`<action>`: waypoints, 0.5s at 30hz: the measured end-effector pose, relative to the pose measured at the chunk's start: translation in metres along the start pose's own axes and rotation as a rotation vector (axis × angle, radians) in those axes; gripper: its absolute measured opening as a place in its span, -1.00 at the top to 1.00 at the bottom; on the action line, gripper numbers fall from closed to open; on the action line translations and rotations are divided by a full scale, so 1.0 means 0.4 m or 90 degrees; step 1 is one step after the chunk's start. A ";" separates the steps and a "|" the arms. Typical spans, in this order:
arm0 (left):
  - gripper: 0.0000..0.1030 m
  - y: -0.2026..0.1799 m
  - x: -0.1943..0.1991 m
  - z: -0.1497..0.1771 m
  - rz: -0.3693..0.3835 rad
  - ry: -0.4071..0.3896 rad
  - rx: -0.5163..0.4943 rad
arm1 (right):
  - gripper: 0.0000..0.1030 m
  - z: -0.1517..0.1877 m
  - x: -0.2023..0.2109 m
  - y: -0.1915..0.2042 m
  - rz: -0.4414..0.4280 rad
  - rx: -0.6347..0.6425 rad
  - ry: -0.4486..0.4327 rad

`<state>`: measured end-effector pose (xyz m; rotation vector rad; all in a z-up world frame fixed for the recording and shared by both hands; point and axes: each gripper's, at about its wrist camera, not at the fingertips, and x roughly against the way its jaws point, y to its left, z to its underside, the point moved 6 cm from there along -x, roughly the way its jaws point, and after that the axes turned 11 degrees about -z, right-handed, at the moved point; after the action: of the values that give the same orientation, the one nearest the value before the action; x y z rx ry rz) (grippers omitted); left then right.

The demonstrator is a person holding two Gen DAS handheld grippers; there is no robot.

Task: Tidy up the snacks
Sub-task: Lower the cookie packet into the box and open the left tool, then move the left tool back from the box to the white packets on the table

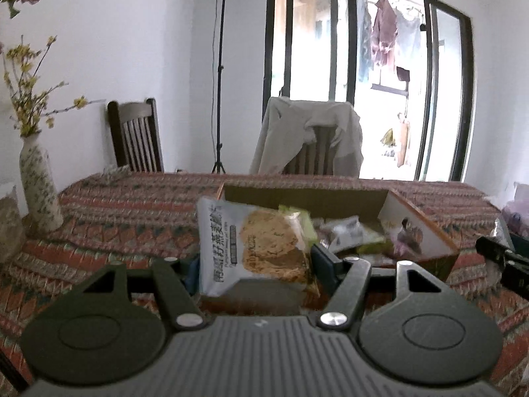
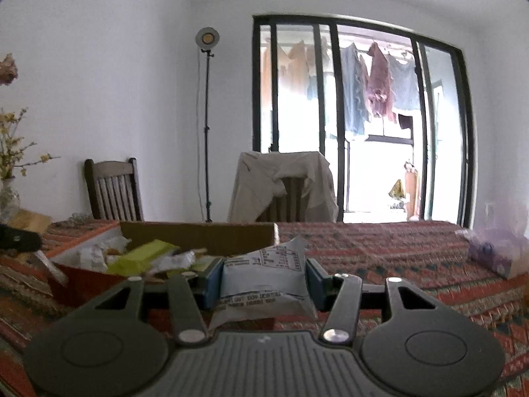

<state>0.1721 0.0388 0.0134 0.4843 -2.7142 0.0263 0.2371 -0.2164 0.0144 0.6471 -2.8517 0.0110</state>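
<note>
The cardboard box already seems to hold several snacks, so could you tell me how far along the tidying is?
Done: several wrapped snacks lie inside the cardboard box. In hand: the left gripper holds an oat-crisp packet in front of the box; the right gripper holds a white packet beside it. Left: both packets go in, it seems.

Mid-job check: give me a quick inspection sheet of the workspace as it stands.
Surface: patterned tablecloth.
Job's things: open cardboard box holding loose snack packets; oat-crisp packet; white packet.
Clutter: flower vase; purple bag.
Grippers: left hand-held gripper shut on oat-crisp packet; right hand-held gripper shut on white packet.
Cables: cord along the lamp stand.
Surroundings: two chairs, one draped with a jacket; laundry beyond glass doors.
</note>
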 end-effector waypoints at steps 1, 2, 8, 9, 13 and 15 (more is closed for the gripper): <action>0.14 -0.007 -0.006 -0.010 0.002 -0.002 -0.001 | 0.00 -0.010 -0.007 0.008 -0.004 0.004 -0.002; 0.18 -0.012 -0.015 -0.018 0.006 0.002 0.000 | 0.00 -0.019 -0.015 0.014 -0.008 0.006 -0.003; 0.67 -0.026 -0.077 -0.020 0.028 0.037 0.027 | 0.00 -0.057 -0.064 0.050 -0.032 0.004 -0.009; 0.79 -0.025 -0.082 -0.016 0.032 0.040 0.030 | 0.00 -0.061 -0.069 0.056 -0.036 0.005 -0.009; 0.82 0.004 -0.089 -0.005 0.039 0.050 0.044 | 0.00 -0.058 -0.069 0.066 -0.045 0.006 -0.005; 0.77 0.026 -0.084 0.010 0.032 0.059 0.048 | 0.00 -0.046 -0.060 0.062 -0.046 0.000 0.001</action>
<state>0.1964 0.0596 -0.0023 0.4256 -2.6413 0.1620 0.2516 -0.1828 0.0283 0.7498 -2.8252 0.0003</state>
